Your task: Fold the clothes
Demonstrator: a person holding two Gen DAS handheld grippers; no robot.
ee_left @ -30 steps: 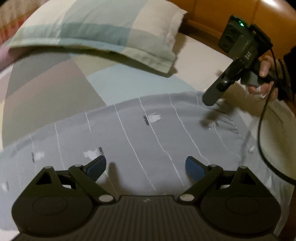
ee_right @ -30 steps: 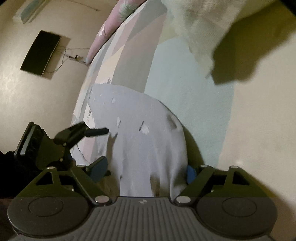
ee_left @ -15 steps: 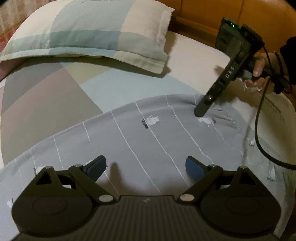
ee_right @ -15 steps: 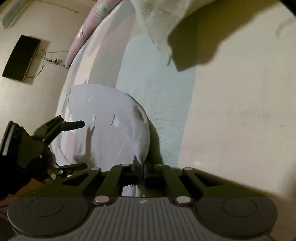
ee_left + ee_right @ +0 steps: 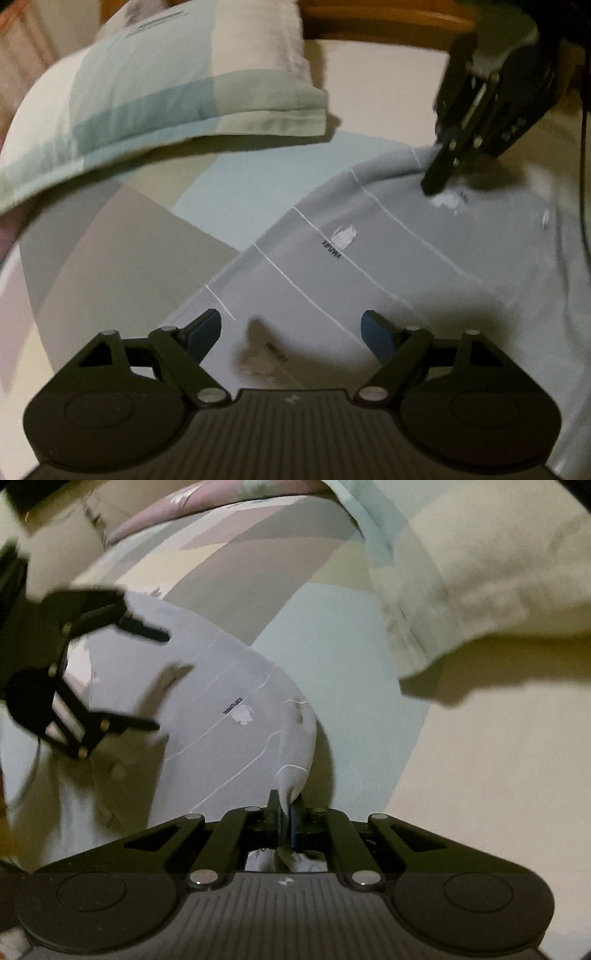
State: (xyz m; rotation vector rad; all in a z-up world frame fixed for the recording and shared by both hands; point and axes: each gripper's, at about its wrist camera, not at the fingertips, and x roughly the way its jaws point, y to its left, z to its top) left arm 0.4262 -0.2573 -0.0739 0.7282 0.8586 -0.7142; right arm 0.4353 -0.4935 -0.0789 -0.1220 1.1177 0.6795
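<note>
Bed [image 5: 229, 192] w/ patchwork sheet: pale blue, grey-brown, cream blocks. Grey garment [image 5: 369, 266] w/ thin white lines spread flat on it, one corner raised. Plaid pillow [image 5: 159, 85] lying near garment, not touching.

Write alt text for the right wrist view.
The right gripper is shut on a pinched edge of a grey garment spread on a patchwork bedsheet. The left gripper hovers open at left; a pillow lies upper right.
</note>
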